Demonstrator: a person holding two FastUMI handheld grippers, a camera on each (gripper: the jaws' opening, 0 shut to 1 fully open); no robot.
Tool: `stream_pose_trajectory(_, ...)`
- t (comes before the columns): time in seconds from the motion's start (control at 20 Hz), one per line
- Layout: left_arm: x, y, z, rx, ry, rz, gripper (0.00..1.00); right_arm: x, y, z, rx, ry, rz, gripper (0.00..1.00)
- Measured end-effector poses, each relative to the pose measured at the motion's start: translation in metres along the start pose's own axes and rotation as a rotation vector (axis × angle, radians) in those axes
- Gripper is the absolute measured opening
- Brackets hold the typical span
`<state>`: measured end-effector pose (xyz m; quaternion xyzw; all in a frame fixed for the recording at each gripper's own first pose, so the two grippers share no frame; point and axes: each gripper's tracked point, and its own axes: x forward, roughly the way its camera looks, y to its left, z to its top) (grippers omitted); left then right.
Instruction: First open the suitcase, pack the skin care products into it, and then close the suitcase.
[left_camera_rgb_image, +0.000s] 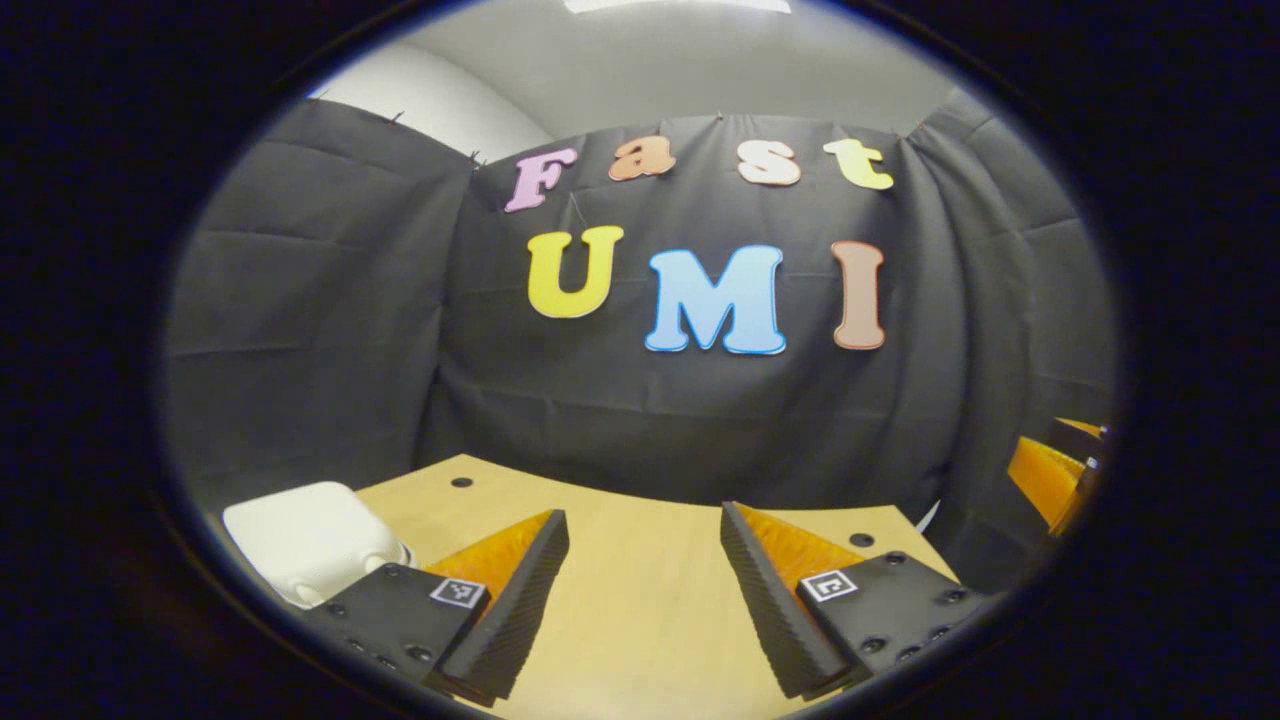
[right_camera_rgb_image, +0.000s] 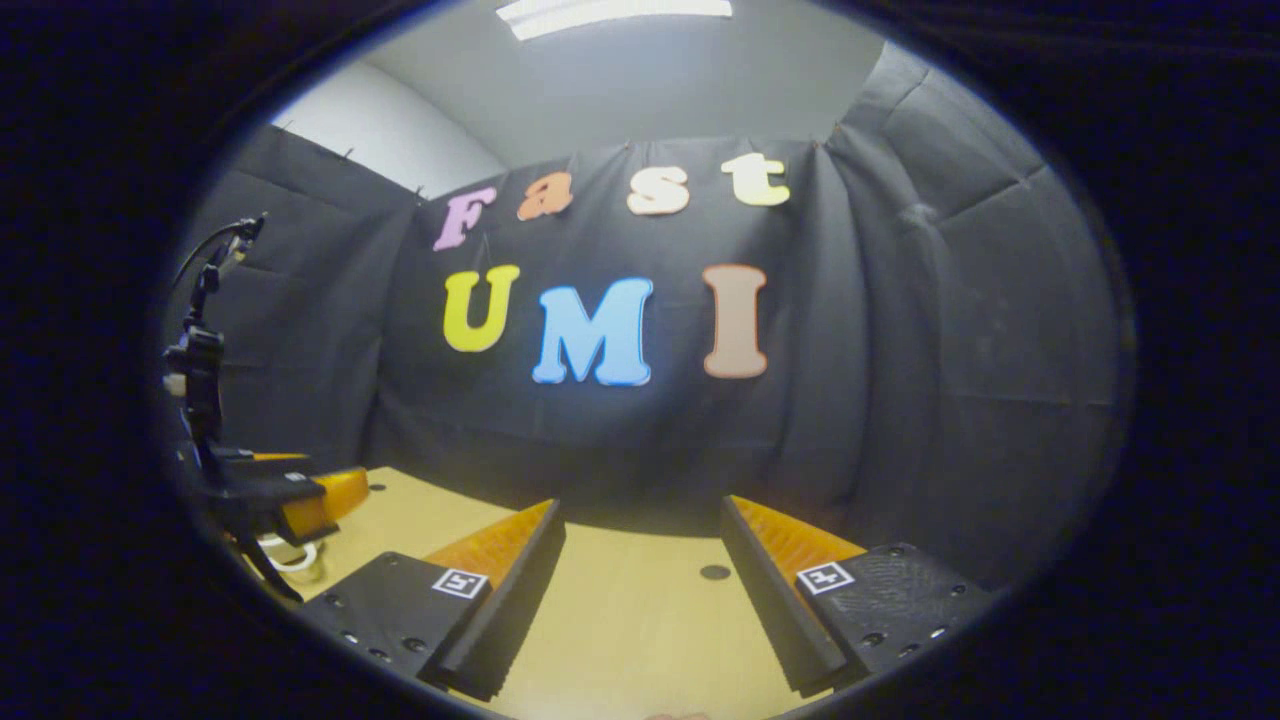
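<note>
In the left gripper view my left gripper (left_camera_rgb_image: 645, 530) is open above the wooden table (left_camera_rgb_image: 640, 600), nothing between its fingers. A white suitcase (left_camera_rgb_image: 305, 540) lies at the table's left, just beyond the left finger, its lid down as far as I can see. In the right gripper view my right gripper (right_camera_rgb_image: 640, 525) is open over bare table (right_camera_rgb_image: 640, 620), holding nothing. The left gripper (right_camera_rgb_image: 300, 495) shows far left in that view, and the right gripper (left_camera_rgb_image: 1055, 475) shows at the right edge of the left gripper view.
Black cloth walls close the booth behind and to both sides of the table. Small dark holes (left_camera_rgb_image: 461, 482) (right_camera_rgb_image: 714, 572) dot the tabletop. A cable stands above the left gripper's body (right_camera_rgb_image: 205, 300). A white cord (right_camera_rgb_image: 290, 555) lies by it.
</note>
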<state>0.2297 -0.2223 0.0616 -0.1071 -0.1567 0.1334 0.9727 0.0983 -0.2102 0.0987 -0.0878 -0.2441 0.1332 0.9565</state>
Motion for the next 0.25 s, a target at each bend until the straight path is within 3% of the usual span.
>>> stream_pose_trajectory(0.05,-0.009,-0.016,-0.001,0.007,-0.024,-0.027,0.98,0.002,0.001,0.003,0.003,-0.036,0.005,0.96)
stream_pose_trajectory(0.25,-0.028,-0.034,-0.012,-0.034,-0.038,-0.071,0.98,-0.011,-0.017,-0.021,0.068,0.023,-0.010,0.94)
